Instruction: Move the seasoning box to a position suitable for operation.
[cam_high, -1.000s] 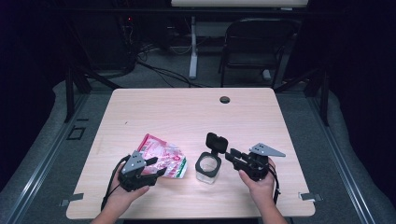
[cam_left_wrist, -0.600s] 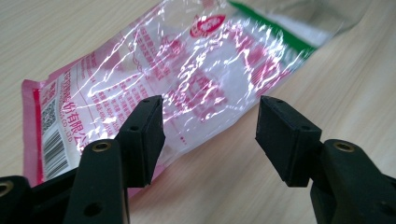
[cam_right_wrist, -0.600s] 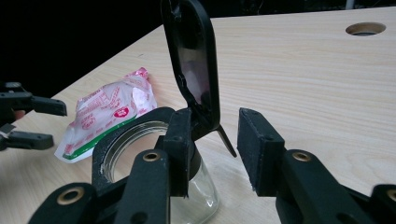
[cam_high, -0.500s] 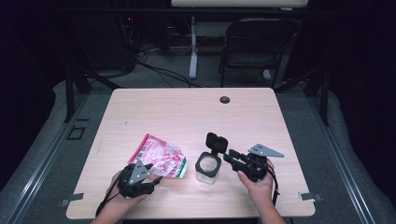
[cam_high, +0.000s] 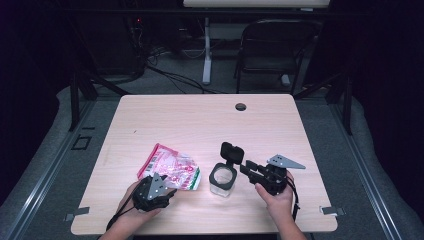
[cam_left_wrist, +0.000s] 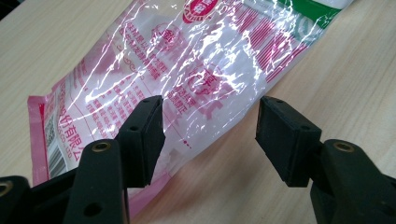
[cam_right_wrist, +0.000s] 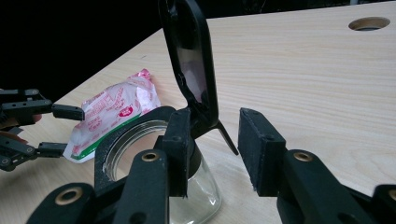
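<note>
Presently, step in hand: the left claw was set at the near end of the snack packet, ready to take hold of it, while the right claw attended the glass jar.
Left claw state: jaws stood wide and had just been opening; the packet's near edge lay between them, the pads not pressing on it, so nothing was held.
Right claw state: jaws stood partly apart at the jar's hinge side; one pad lay against the black collar, the other stood clear, so no grip was made.
Packet location: flat on the surface, left of the jar and just beside it, toward the near edge.
Jar location: upright on the surface near its near edge, its flip lid raised on the far side.
Method, judged: lower one pad flush to the surface, slide it under the film edge, then close on the sealed border rather than the slack film, which would slip.
Method, jar: brace the collar, not the thin lid tab, so the jar would not tip.
High view: gave the layout of both hands, packet and jar.
Left gripper view: showed the film's gloss and the pad clearance.
Right gripper view: showed the empty jar mouth and the lid's inner face.
</note>
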